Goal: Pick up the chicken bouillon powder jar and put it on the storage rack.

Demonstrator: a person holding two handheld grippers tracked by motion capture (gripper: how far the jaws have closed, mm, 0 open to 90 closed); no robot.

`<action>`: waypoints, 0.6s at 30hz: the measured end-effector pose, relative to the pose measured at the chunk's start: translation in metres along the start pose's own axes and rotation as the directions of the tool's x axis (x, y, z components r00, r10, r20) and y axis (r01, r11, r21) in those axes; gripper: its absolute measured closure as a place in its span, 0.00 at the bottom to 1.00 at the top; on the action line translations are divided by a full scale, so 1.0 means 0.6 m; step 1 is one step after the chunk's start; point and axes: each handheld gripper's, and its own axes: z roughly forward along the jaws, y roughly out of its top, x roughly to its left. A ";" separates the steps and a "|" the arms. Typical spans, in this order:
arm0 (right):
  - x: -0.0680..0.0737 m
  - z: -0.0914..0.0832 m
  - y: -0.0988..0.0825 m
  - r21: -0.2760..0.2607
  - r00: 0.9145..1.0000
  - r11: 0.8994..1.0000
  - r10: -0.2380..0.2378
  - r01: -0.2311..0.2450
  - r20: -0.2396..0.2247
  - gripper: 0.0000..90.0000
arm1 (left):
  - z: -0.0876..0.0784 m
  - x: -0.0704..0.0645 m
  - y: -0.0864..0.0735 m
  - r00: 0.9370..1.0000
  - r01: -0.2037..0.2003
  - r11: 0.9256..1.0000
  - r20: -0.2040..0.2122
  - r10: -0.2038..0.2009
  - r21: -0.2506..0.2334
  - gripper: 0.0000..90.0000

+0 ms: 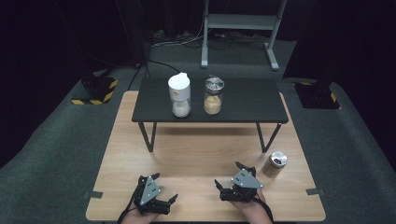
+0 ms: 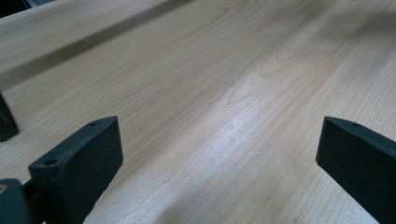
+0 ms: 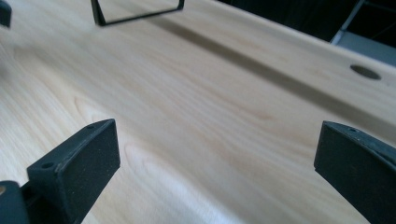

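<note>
The small tin [image 1: 275, 164] stands upright on the counter [image 1: 196, 154] just to the right of and a little beyond the right gripper [image 1: 232, 176], so the right hand [image 1: 254, 210] is plainly the nearer one; the left gripper [image 1: 164, 186] sits well apart from it, across the near edge. Both pairs of jaws are spread wide with nothing between them, bare wood showing in the gap in each gripper view. The tin's long axis is vertical, its shiny top facing up, so a sideways approach from the left across its body looks the natural way in. It stands near the counter's right edge, so there is little room beyond it and a nudge outward could be risky. Between the grippers and the black shelf [image 1: 210, 100] the wood lies open. On that shelf a white-capped jar [image 1: 180, 95] and a jar of brown grains [image 1: 213, 96] stand side by side, close but apart, well away from both hands
</note>
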 end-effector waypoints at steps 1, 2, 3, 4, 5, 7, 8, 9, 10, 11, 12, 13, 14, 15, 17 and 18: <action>0.001 0.001 -0.004 0.007 1.000 1.000 -0.004 0.004 -0.001 0.00 | -0.001 0.000 -0.001 1.000 0.005 1.000 0.001 -0.005 -0.003 0.01; 0.001 0.001 -0.007 0.011 1.000 1.000 -0.007 0.007 0.002 0.00 | -0.001 0.001 -0.001 1.000 0.007 1.000 0.002 -0.007 -0.008 0.01; 0.002 0.001 -0.009 0.016 1.000 1.000 -0.010 0.009 0.006 0.00 | -0.002 0.001 -0.001 1.000 0.009 1.000 0.004 -0.009 -0.010 0.01; 0.002 0.001 -0.011 0.020 1.000 1.000 -0.013 0.013 0.007 0.00 | -0.002 0.002 -0.001 1.000 0.010 1.000 0.003 -0.010 -0.011 0.01; 0.002 0.002 -0.013 0.025 1.000 1.000 -0.013 0.013 0.007 0.00 | -0.002 0.002 -0.001 1.000 0.010 1.000 0.003 -0.010 -0.011 0.01; 0.004 0.003 -0.019 0.045 1.000 0.999 -0.016 0.016 0.011 0.00 | -0.003 0.001 -0.001 1.000 0.008 1.000 0.001 -0.008 -0.013 0.01; 0.004 0.004 -0.020 0.052 1.000 0.998 -0.024 0.023 0.013 0.00 | -0.003 0.001 -0.001 1.000 0.007 1.000 0.000 -0.007 -0.013 0.01; 0.005 0.003 -0.020 0.046 0.999 0.999 -0.030 0.029 0.016 0.00 | -0.003 0.001 -0.001 1.000 0.007 1.000 0.000 -0.007 -0.013 0.01; 0.005 0.003 -0.020 0.045 0.999 0.999 -0.032 0.031 0.016 0.00 | -0.003 0.001 -0.001 1.000 0.008 1.000 -0.001 -0.008 -0.011 0.01; 0.006 0.003 -0.019 0.046 0.999 0.998 -0.032 0.031 0.014 0.00 | -0.002 0.001 -0.001 1.000 0.011 1.000 -0.002 -0.011 -0.011 0.01; 0.006 0.003 -0.020 0.046 0.999 0.999 -0.030 0.029 0.014 0.00 | -0.002 0.001 -0.001 1.000 0.013 1.000 -0.003 -0.013 -0.011 0.01; 0.005 0.003 -0.020 0.046 0.999 0.999 -0.029 0.028 0.013 0.00 | -0.002 0.002 -0.001 1.000 0.014 1.000 -0.003 -0.014 -0.009 0.01; 0.005 0.002 -0.021 0.047 1.000 0.999 -0.028 0.028 0.013 0.00 | -0.002 0.002 -0.001 1.000 0.013 1.000 -0.002 -0.013 -0.008 0.01; 0.005 0.002 -0.021 0.045 0.999 0.999 -0.030 0.029 0.013 0.00 | -0.001 0.002 -0.001 1.000 0.012 1.000 -0.001 -0.012 -0.006 0.01; 0.004 0.002 -0.021 0.042 1.000 0.999 -0.028 0.027 0.013 0.00 | 0.000 0.001 0.000 1.000 0.012 1.000 -0.002 -0.012 -0.002 0.01; 0.002 0.002 -0.021 0.037 1.000 0.999 -0.026 0.026 0.014 0.00 | 0.000 0.001 0.000 1.000 0.010 1.000 -0.002 -0.010 0.000 0.01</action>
